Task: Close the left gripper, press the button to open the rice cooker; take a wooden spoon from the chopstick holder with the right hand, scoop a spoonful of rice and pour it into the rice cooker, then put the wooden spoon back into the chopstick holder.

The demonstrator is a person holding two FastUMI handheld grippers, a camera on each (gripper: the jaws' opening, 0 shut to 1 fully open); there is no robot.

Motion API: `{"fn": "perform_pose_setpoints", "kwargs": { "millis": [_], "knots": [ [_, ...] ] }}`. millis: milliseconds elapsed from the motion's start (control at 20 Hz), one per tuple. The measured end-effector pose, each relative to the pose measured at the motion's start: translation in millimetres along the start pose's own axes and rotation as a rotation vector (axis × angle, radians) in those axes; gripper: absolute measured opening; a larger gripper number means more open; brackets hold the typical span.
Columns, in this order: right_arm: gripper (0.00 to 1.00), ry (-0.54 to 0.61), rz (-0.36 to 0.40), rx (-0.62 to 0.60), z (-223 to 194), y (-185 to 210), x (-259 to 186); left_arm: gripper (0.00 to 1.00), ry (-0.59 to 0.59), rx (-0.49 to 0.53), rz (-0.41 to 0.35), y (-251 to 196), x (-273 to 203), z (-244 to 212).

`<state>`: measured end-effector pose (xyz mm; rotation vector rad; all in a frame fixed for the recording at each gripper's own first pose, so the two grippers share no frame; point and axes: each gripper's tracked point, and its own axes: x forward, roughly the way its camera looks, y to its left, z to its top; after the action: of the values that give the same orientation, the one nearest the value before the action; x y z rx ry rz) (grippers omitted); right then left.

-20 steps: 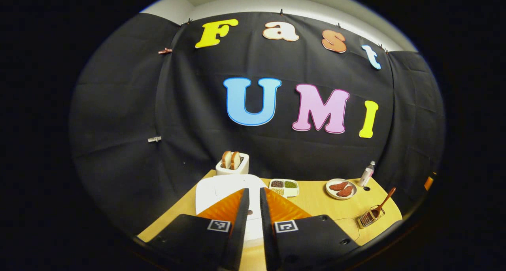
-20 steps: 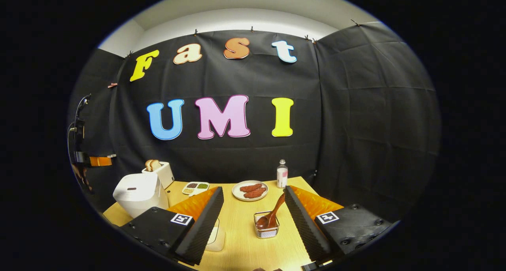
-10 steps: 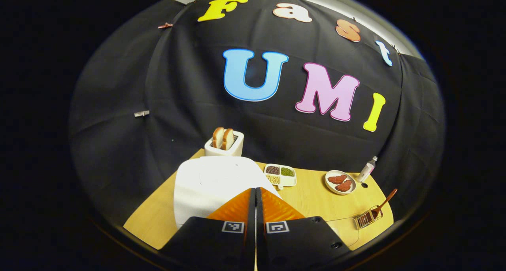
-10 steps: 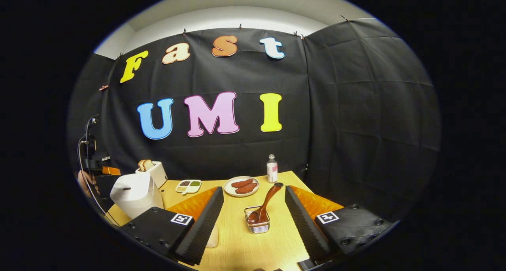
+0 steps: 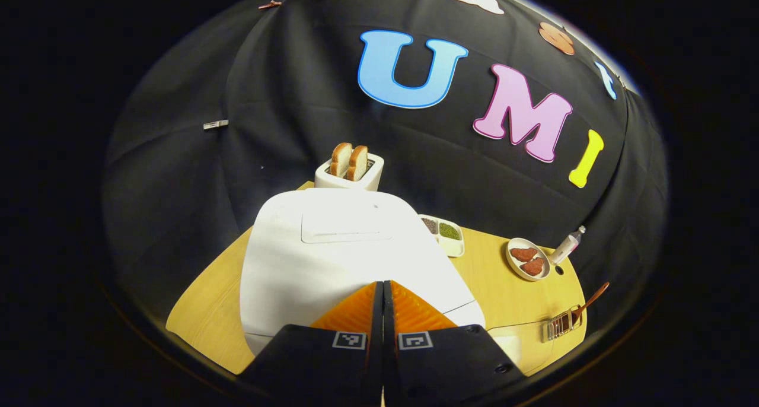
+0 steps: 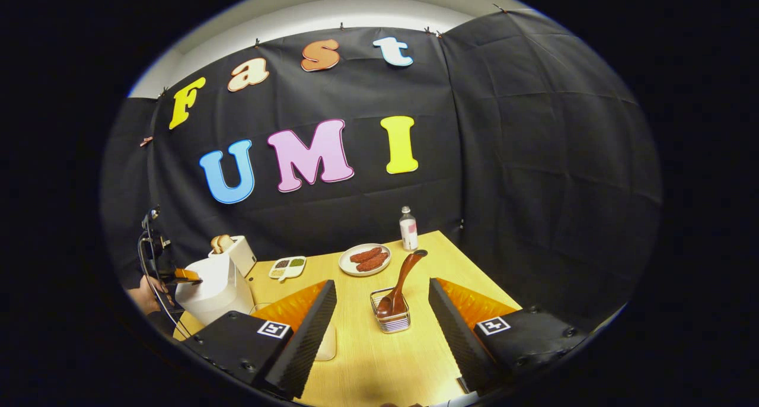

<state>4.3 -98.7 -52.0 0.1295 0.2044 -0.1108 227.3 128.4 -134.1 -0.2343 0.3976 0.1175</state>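
Left claw (image 5: pixel 382 283) against smooth rounded rice cooker (image 5: pixel 332 258).

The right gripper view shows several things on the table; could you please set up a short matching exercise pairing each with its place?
Things:
1. wooden spoon
2. bread slices
3. bottle
4. rice cooker

Places:
A. at the table's far edge by the black cloth
B. in the toaster
C. at the table's left end, lid down
D. in the chopstick holder

Pairs: 1-D, 2-B, 3-A, 4-C
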Motion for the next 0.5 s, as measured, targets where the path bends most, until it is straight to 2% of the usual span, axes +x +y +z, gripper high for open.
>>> {"fn": "perform_pose_setpoints", "kwargs": {
  "millis": [500],
  "knots": [
    [0.98,0.039,0.020,-0.010,-18.4,7.2,3.8,0.07,0.015,-0.017,-0.014,1.3,2.2,-10.7]
  ]
}}
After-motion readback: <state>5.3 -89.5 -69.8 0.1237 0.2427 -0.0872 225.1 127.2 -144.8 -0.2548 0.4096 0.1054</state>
